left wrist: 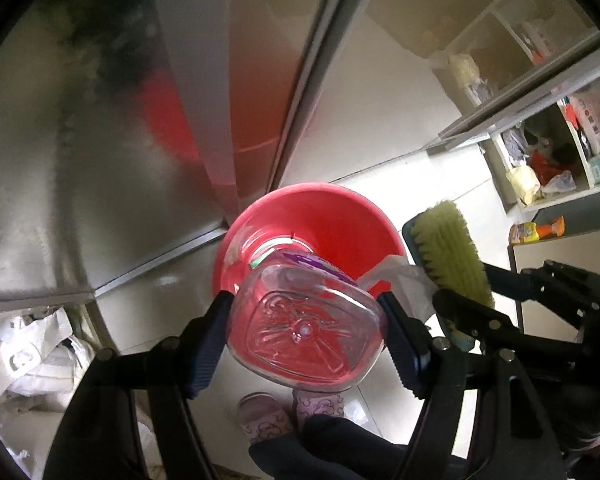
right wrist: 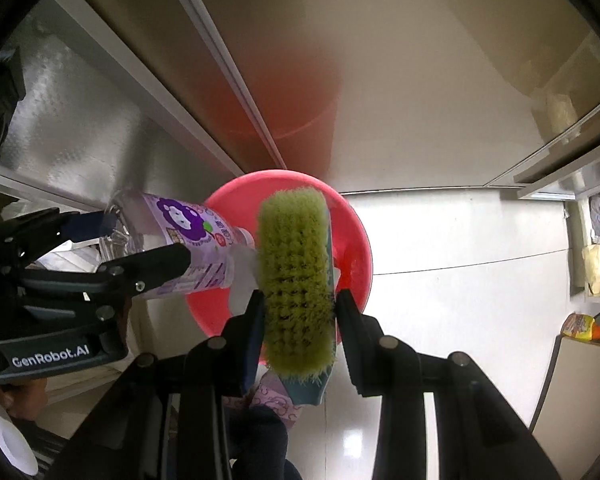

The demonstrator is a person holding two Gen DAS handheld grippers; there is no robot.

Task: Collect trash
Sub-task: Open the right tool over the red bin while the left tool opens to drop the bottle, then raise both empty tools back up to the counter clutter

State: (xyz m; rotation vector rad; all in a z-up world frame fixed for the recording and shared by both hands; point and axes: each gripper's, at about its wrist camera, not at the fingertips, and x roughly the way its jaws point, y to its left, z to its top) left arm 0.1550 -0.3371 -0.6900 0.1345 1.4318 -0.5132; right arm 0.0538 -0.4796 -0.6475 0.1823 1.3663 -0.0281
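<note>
Standing on the pale tiled floor (right wrist: 460, 248) beside the metal cabinet (left wrist: 80, 160): a red bucket (left wrist: 340, 216), directly under both claws. Gripping a clear plastic bottle (left wrist: 304, 328) with a purple label, neck down over the bucket: the left claw (left wrist: 304, 312), spread wide around its base. Pinching a green-bristled scrub brush (right wrist: 296, 276) over the bucket rim: the right claw (right wrist: 298, 312), narrowly parted. Showing below: patterned slippers (left wrist: 320, 404).

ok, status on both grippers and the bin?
Left gripper shut on clear bottle, neck down. Right gripper shut on green brush. Both held over red bin. Nothing in the way.
</note>
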